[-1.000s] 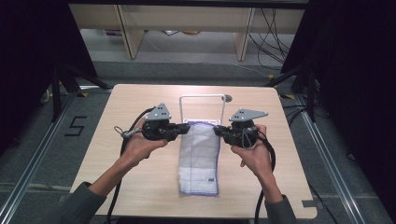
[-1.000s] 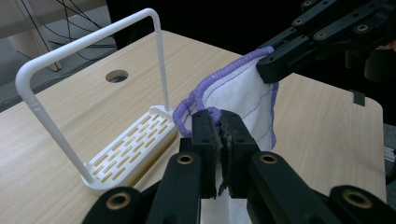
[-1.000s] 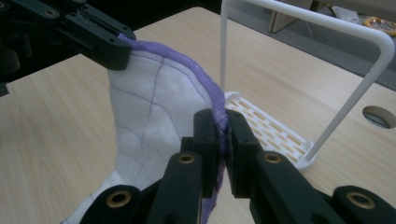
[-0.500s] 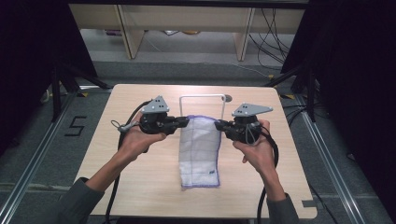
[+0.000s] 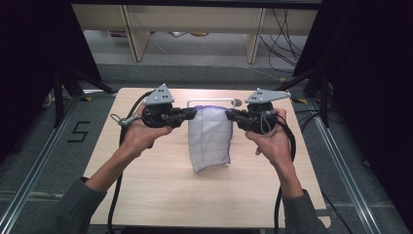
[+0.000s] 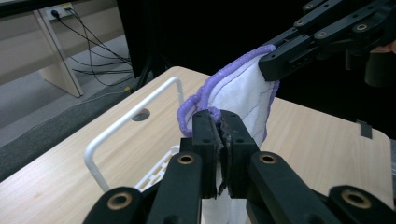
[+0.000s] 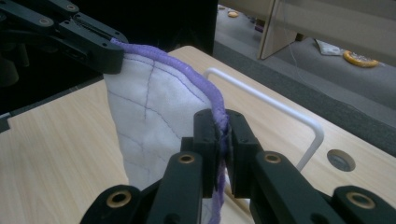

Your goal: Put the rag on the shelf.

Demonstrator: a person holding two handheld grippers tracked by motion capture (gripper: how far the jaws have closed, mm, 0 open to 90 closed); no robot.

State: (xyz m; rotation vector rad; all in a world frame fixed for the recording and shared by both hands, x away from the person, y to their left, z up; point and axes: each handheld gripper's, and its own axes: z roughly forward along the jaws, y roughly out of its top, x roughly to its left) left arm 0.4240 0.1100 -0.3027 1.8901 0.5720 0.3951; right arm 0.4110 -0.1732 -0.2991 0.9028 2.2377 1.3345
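Fingers [image 6: 205, 135] pinching top corners, white purple-edged cloth [image 5: 210, 139] hanging

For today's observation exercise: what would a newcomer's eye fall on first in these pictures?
First, the white cloth with purple edging, hanging above the middle of the wooden table, stretched by its top corners. The left claw and right claw each pinch one corner, jaws shut on the hem. Behind the cloth, a white wire rack stands near the table's far edge.
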